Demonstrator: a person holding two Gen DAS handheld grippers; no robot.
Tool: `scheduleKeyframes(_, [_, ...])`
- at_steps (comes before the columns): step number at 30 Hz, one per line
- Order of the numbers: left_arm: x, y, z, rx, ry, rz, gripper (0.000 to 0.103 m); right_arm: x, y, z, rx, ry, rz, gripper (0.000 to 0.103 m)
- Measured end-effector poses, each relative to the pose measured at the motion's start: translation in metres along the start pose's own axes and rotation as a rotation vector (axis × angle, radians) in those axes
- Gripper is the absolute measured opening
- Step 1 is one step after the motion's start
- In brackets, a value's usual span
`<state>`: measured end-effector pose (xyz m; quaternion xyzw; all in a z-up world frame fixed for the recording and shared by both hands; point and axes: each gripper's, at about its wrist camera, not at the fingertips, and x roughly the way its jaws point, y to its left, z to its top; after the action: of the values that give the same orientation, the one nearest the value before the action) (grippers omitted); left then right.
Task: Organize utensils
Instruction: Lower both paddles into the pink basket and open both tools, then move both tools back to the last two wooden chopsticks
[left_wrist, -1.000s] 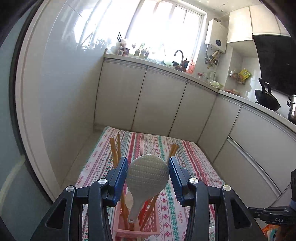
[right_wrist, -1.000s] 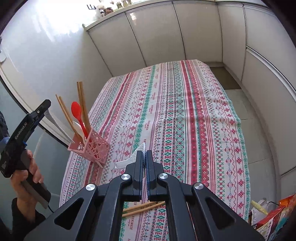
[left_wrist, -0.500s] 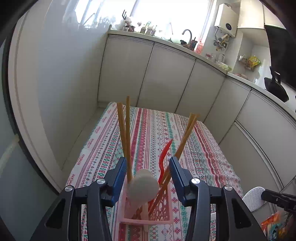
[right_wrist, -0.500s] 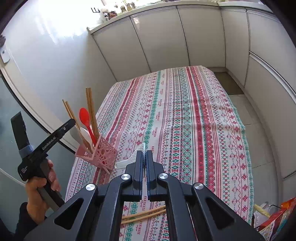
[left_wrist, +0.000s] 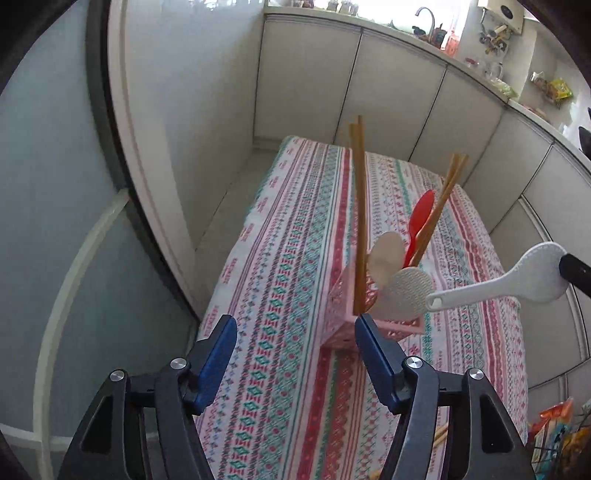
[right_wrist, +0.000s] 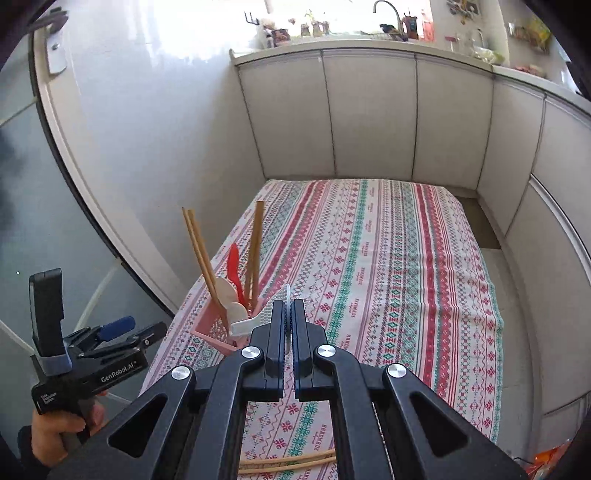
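A pink lattice utensil basket (left_wrist: 369, 325) (right_wrist: 210, 328) stands near the table's left edge. It holds wooden chopsticks (left_wrist: 359, 206) (right_wrist: 201, 254), a red spoon (left_wrist: 421, 218) (right_wrist: 233, 262), a pale spoon (left_wrist: 384, 254) and a white rice paddle (left_wrist: 404, 291). My left gripper (left_wrist: 293, 354) is open and empty, just left of the basket; it also shows in the right wrist view (right_wrist: 122, 328). My right gripper (right_wrist: 290, 314) is shut on a second white rice paddle (left_wrist: 517, 280) (right_wrist: 258, 321), held in the air with its handle end over the basket.
A striped patterned cloth (right_wrist: 388, 266) covers the table. Two loose chopsticks (right_wrist: 284, 461) lie near its front edge. White cabinets (right_wrist: 369, 110) ring the far and right sides, a white wall (left_wrist: 166, 147) the left. Snack bags (left_wrist: 554, 432) sit lower right.
My left gripper let go of the rice paddle into the basket and drew back to the left, open. My right gripper carried its paddle leftward to the basket.
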<state>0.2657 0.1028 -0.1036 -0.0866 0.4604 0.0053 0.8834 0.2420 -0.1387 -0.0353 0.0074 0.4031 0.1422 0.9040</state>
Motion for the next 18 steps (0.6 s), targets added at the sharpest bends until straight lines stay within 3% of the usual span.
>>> scheduleKeyframes(12, [0.009, 0.011, -0.007, 0.086, 0.092, 0.018, 0.068, 0.058, 0.071, 0.016, -0.172, 0.093, -0.119, 0.003])
scheduleKeyframes(18, [0.008, 0.008, -0.007, 0.095, 0.097, 0.004, 0.069, 0.079, 0.089, 0.013, -0.197, 0.135, -0.122, 0.003])
